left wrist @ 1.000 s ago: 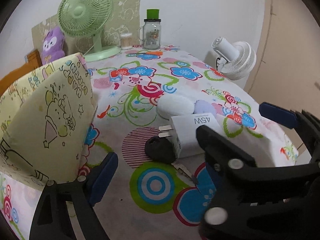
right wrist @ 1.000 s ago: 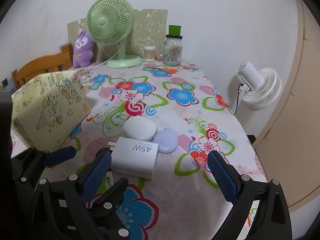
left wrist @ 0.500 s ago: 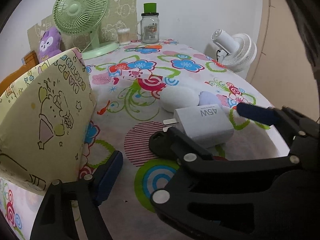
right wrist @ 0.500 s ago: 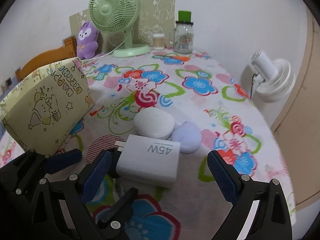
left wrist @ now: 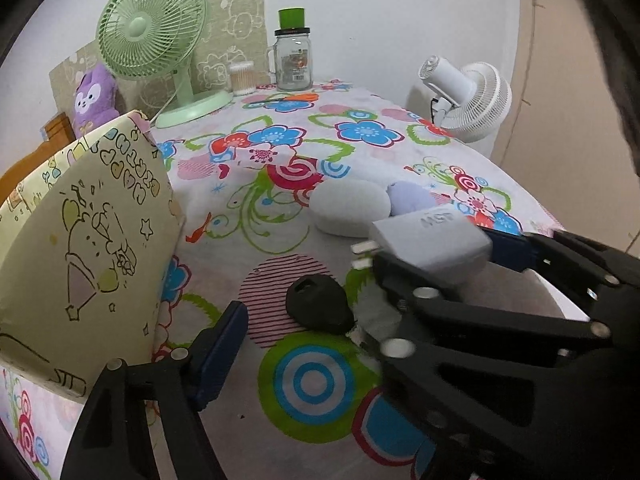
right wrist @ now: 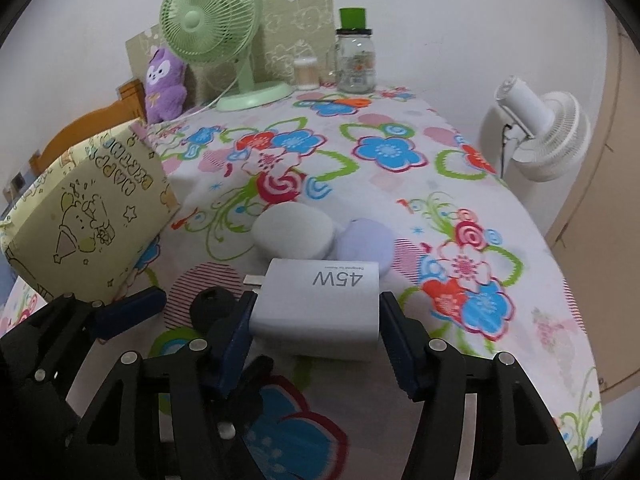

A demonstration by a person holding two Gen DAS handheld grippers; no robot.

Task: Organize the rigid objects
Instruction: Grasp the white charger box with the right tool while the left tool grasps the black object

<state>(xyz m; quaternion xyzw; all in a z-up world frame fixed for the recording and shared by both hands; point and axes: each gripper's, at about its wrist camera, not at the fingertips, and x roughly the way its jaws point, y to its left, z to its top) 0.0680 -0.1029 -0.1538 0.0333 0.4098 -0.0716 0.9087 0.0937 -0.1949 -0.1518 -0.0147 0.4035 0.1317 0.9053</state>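
At far left a yellow box (right wrist: 86, 224) with cartoon drawings stands on the flowered tabletop (right wrist: 400, 184). The left gripper (right wrist: 132, 308) hangs just beside it; its jaws stand apart, narrowing a little, with nothing between them. Next comes a black key fob (left wrist: 318, 308) lying flat. Right of it, the right gripper (right wrist: 316, 332) is closing its blue pads on the white charger (right wrist: 320, 304), both pads at its sides. Just behind the charger sit a white case (right wrist: 294, 236) and a lilac case (right wrist: 366, 242), touching. A white fan (right wrist: 548, 136) stands off the tabletop's right edge.
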